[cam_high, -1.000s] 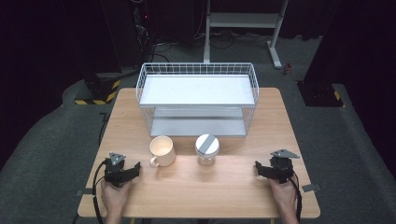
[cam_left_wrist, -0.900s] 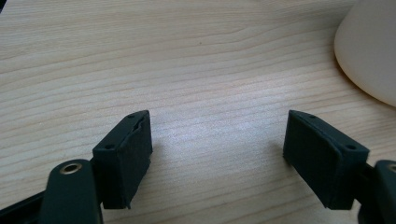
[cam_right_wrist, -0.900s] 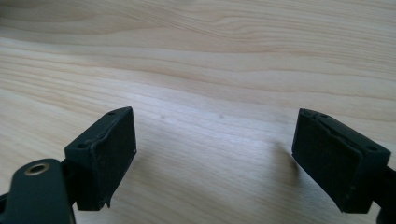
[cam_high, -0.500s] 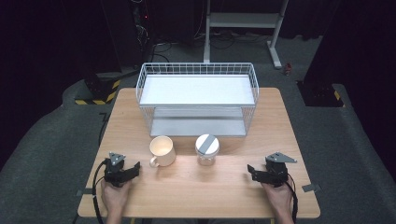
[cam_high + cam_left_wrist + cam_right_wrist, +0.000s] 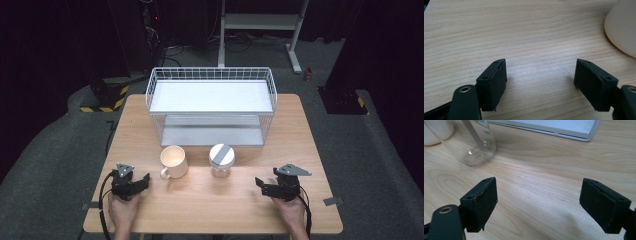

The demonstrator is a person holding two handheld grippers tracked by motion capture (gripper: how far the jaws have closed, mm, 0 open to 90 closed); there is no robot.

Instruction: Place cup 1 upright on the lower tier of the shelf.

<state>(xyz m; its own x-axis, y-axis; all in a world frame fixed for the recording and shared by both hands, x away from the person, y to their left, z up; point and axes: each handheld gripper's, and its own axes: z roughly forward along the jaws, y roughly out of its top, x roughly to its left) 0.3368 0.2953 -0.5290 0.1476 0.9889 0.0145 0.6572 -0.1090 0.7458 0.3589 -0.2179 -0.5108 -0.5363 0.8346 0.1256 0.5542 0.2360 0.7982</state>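
A cream mug (image 5: 174, 161) and a clear glass jar with a grey lid (image 5: 221, 160) stand side by side on the wooden table (image 5: 210, 210). My left gripper (image 5: 144, 180) rests left of the mug, open, with bare wood between its jaws (image 5: 540, 75); the mug's wall (image 5: 621, 27) is at the upper right of its view. My right gripper (image 5: 260, 184) is to the right of the jar and nearer me, open. Its jaws (image 5: 539, 192) have just been closing a little with nothing between them. The jar's base (image 5: 477, 142) lies ahead to their left.
A white wire basket rack (image 5: 210, 75) with two shelves stands at the back of the table, its lower shelf edge (image 5: 564, 128) beyond the jar. The table's front edge runs just under both hands. Dark floor with cables and a metal stand surrounds the table.
My right gripper has moved left along the table's front, toward the jar. The left gripper, mug and jar have kept their places.
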